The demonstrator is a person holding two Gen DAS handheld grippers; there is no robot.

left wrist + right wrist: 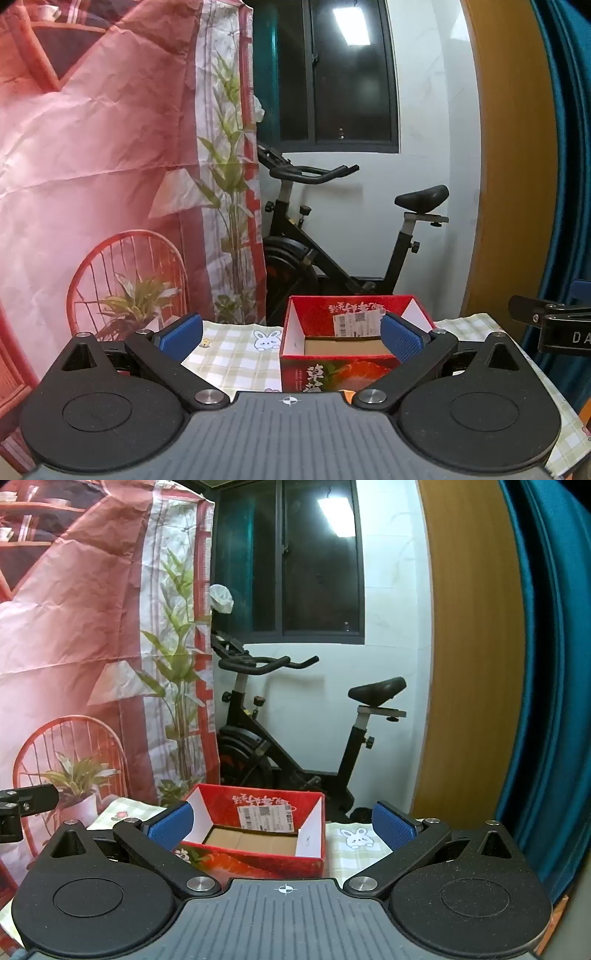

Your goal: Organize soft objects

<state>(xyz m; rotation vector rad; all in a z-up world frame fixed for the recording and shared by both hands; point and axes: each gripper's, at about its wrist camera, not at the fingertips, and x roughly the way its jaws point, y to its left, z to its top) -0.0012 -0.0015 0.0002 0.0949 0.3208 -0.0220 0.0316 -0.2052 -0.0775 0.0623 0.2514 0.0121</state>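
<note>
The red cardboard box (351, 339) stands open on the tabletop (236, 354), which wears a green checked cloth printed with a white bunny (266, 340). The box shows a bare brown floor inside, white inner flaps, a shipping label on its far wall and printed fruit on its near face. No soft object shows in either view.

The left gripper (291, 334) has its jaws spread wide with nothing between the blue pads (402, 338); it hangs just short of the box. The right gripper (282, 823) is likewise wide open and empty, the box framed between its pads (170, 825).

The left wrist view catches part of the other gripper's black body at its right edge; the right wrist view shows the same at its left edge. Behind stand an exercise bike (295, 734), a dark window (351, 74) and a pink printed backdrop (92, 147)
</note>
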